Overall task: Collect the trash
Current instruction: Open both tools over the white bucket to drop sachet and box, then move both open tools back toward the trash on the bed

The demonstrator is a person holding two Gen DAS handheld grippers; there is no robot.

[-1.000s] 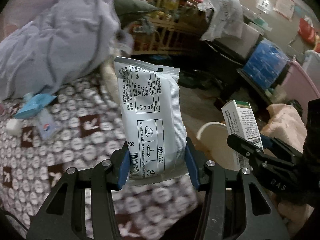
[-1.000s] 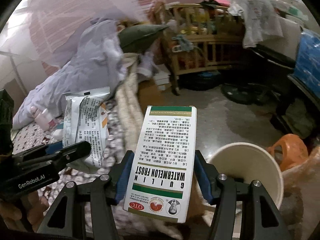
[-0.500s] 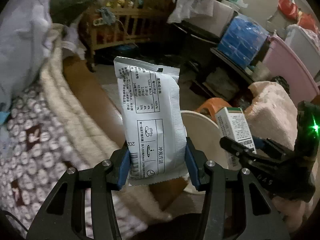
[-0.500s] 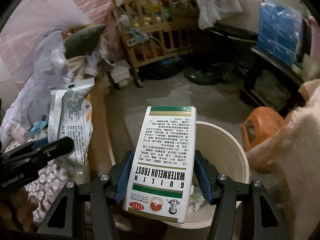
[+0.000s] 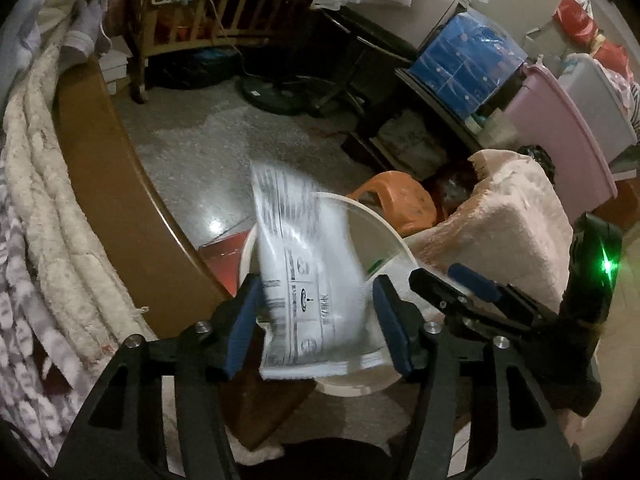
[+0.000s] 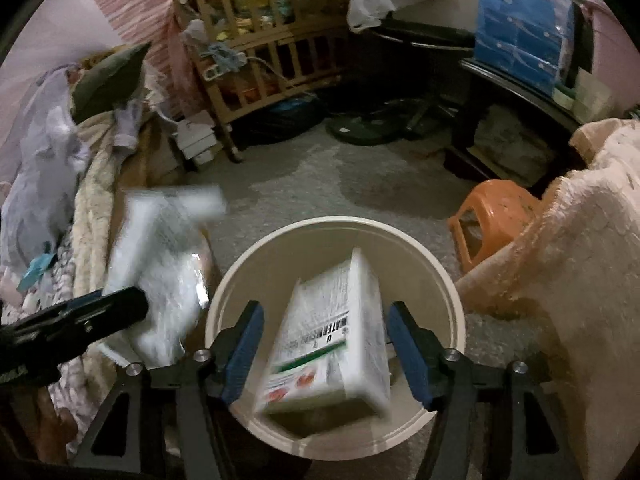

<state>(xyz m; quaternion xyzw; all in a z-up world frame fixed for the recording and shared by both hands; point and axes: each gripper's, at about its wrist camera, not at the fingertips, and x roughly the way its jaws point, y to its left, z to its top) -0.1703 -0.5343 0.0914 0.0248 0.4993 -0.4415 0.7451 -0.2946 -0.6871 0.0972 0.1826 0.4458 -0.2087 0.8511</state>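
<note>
Two grippers point steeply down over a cream bucket (image 6: 448,292) standing on the grey floor (image 6: 320,184). Right gripper (image 6: 324,344): jaws opening, blue pads clear of the white medicine box (image 6: 332,344), which lies blurred and tilted between them, inside the bucket's rim. Left gripper (image 5: 316,316): jaws opening; the white foil packet (image 5: 308,276) is blurred between the pads with a gap showing at the right pad, its lower end over the near rim of the bucket (image 5: 376,236). In the right wrist view the packet (image 6: 160,280) hangs just left of the bucket. An orange stool (image 6: 492,216) stands just beyond the bucket, beside a pale fleecy blanket (image 6: 580,260). Bedding (image 5: 52,208) edges the left side. Farther back stand a wooden crib (image 6: 272,52), a blue pack (image 6: 524,32) on a dark table (image 6: 516,92), and pink bins (image 5: 560,128).
</note>
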